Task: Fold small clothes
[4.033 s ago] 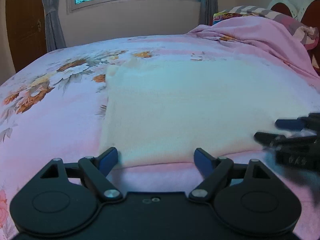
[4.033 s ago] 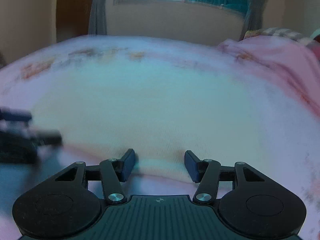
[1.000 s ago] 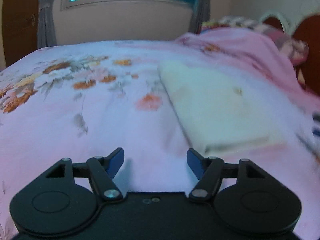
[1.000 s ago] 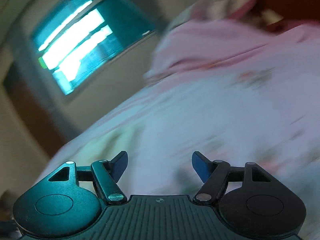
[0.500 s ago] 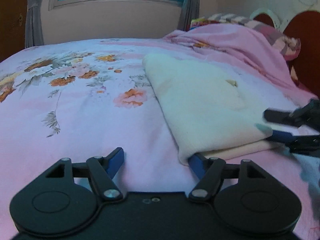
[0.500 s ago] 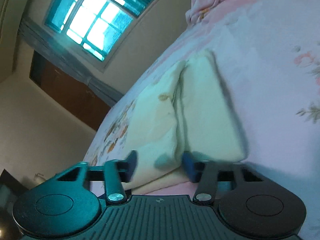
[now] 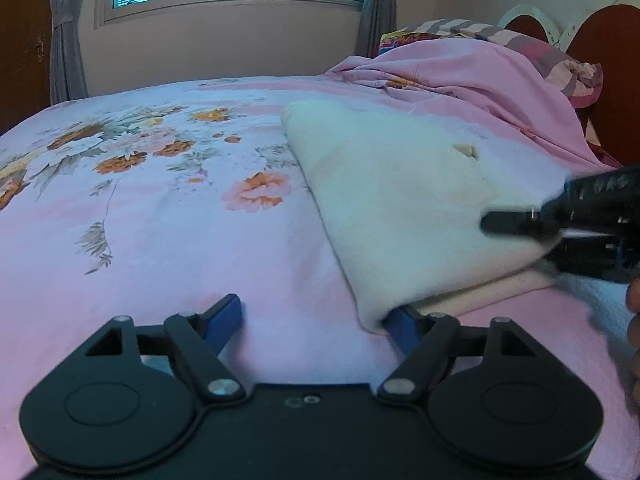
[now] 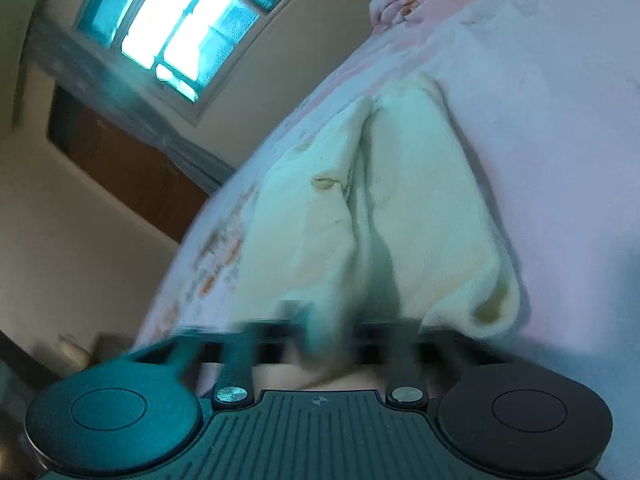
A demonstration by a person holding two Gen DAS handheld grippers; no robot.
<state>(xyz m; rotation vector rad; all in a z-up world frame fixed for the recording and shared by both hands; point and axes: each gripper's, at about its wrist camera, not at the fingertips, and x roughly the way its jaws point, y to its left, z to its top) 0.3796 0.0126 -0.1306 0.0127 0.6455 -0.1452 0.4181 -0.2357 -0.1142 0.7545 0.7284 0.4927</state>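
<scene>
We are pinching cream cloth (image 7: 404, 200) edge with right gripper (image 8: 340, 340), jaws just closing; left gripper (image 7: 316, 320) jaws widening, spread at cloth's near corner on bedsheet (image 7: 160, 216).

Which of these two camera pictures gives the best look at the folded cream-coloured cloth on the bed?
The left wrist view: the cream cloth lies sharp there, its folded edge and most of its top visible. The right wrist view shows it close up, tilted and blurred, from one end only.
</scene>
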